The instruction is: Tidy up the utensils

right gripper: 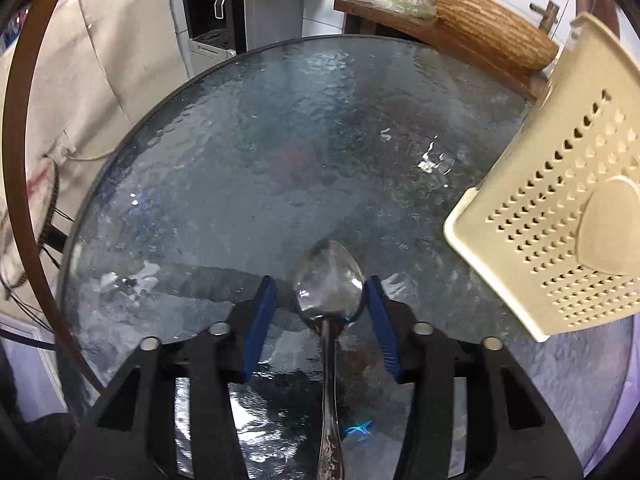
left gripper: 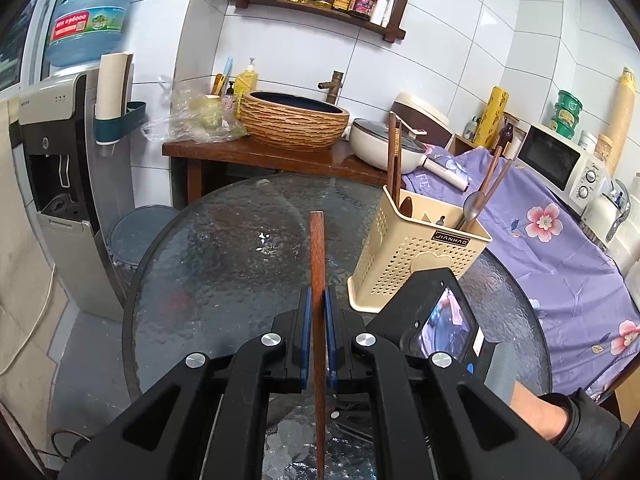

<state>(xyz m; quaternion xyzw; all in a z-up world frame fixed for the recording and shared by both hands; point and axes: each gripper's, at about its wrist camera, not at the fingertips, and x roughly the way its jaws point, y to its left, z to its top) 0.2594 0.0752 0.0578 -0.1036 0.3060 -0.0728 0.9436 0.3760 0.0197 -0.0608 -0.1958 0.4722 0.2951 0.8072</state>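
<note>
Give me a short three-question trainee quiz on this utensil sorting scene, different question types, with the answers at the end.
1. True or false: the left hand-held gripper is shut on a brown wooden chopstick.
2. Multiple choice: the shiny metal spoon lies (A) inside the cream perforated plastic utensil holder, (B) on the round textured glass table between the right hand-held gripper's open jaws, (C) in the woven-look sink bowl.
3. Fill in: the holder's right compartment, in the left wrist view, contains a metal ____ and wooden handles.

Key: 1 true. 2 B. 3 spoon.
</note>
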